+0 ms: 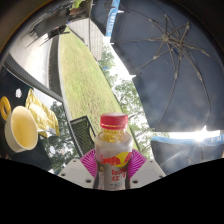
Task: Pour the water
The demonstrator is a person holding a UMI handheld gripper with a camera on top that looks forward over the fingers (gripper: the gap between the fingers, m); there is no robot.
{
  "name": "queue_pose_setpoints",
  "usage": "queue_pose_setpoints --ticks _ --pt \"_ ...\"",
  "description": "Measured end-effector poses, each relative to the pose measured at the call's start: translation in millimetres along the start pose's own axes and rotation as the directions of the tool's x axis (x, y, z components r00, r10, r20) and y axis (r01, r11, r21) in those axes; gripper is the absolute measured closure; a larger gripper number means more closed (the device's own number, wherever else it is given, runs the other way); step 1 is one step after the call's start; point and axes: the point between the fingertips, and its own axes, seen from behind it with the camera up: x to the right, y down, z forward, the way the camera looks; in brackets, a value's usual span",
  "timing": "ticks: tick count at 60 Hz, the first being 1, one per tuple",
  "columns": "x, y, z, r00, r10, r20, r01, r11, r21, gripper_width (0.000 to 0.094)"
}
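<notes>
A clear bottle (113,152) with a red cap, a yellow and red label and yellowish liquid stands upright between my fingers. Both pink pads (91,162) press against its sides. My gripper (113,166) is shut on the bottle and holds it up, with the view tilted toward the sky. A yellow cup (20,128) sits to the left of the bottle, on a dark surface.
A large dark umbrella (170,60) spreads overhead on the right. A long building or roof (85,85) runs up the middle, with trees (128,95) beside it. A dark chair (80,132) stands left of the bottle. Yellow objects (42,115) lie near the cup.
</notes>
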Motion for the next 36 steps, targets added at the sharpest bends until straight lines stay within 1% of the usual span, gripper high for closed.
queue_pose_setpoints --ticks 3,6,9,11,14,15,16,19,21,24,30,31,32,36 --pt "10 21 -4 0.95 0.313 0.004 -0.312 0.949 -0.048 0.0588" --pt "2 35 -8 0.8 0.599 0.032 -0.594 0.799 -0.098 0.0591" --pt "-17 50 -10 0.619 0.784 0.034 -0.77 0.615 -0.169 0.0589" --pt "-26 50 -16 0.499 0.865 0.048 -0.846 0.498 -0.191 0.059" --pt "-51 49 -21 0.384 0.92 0.083 -0.89 0.393 -0.232 0.059" --pt "-74 46 -8 0.348 0.933 0.092 -0.898 0.359 -0.255 0.0591" --pt "-69 46 -27 0.343 0.934 0.106 -0.894 0.359 -0.268 0.0591" --pt "-86 47 -33 0.306 0.943 0.13 -0.898 0.331 -0.289 0.059" --pt "-107 44 -32 0.296 0.944 0.147 -0.895 0.328 -0.304 0.0591" --pt "-114 49 -38 0.307 0.936 0.171 -0.883 0.347 -0.316 0.0591" --pt "-138 54 -38 0.322 0.924 0.207 -0.874 0.374 -0.31 0.0576" --pt "-135 53 -37 0.324 0.923 0.208 -0.88 0.374 -0.292 0.0578" --pt "-138 55 -34 0.323 0.923 0.208 -0.88 0.374 -0.293 0.0577" --pt "-139 59 -34 0.294 0.936 0.192 -0.882 0.344 -0.324 0.0569"
